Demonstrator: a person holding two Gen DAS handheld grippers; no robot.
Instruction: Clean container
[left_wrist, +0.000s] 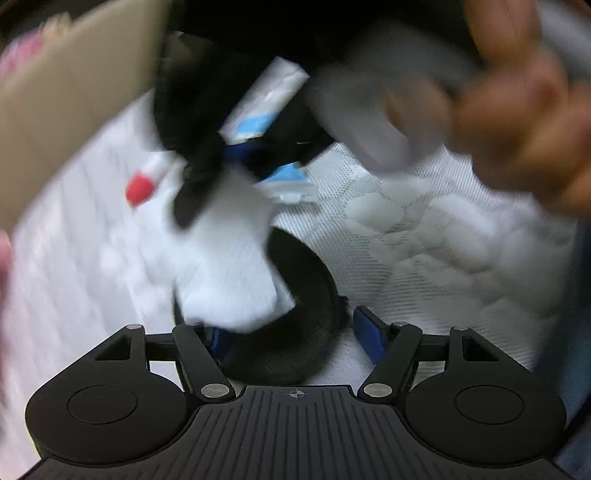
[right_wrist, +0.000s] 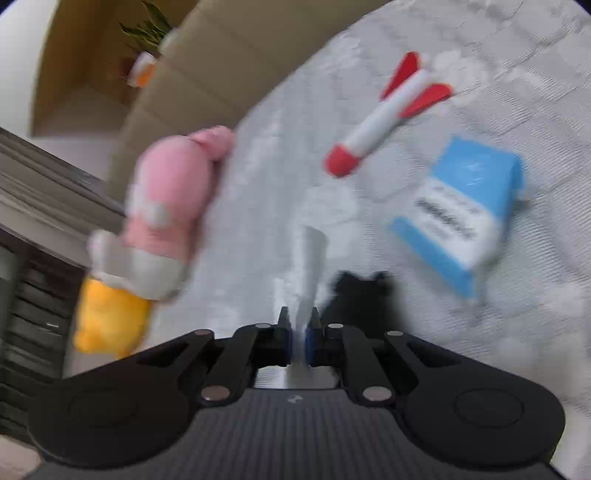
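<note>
Wiping goes best with the black container (left_wrist: 317, 295) pinned. Your left gripper (left_wrist: 293, 334) stands spread either side of it on the quilted cover (left_wrist: 443, 240) — contact unclear. Your right gripper (right_wrist: 299, 317) is clamped on the white tissue (right_wrist: 308, 258); keep strokes short and pressed down.

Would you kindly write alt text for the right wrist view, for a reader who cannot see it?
The right gripper is clamped on a thin white sheet, probably a wipe, above a pale quilted surface. On it lie a red-and-white toy rocket, a blue-and-white carton and a pink, white and yellow plush toy.
</note>
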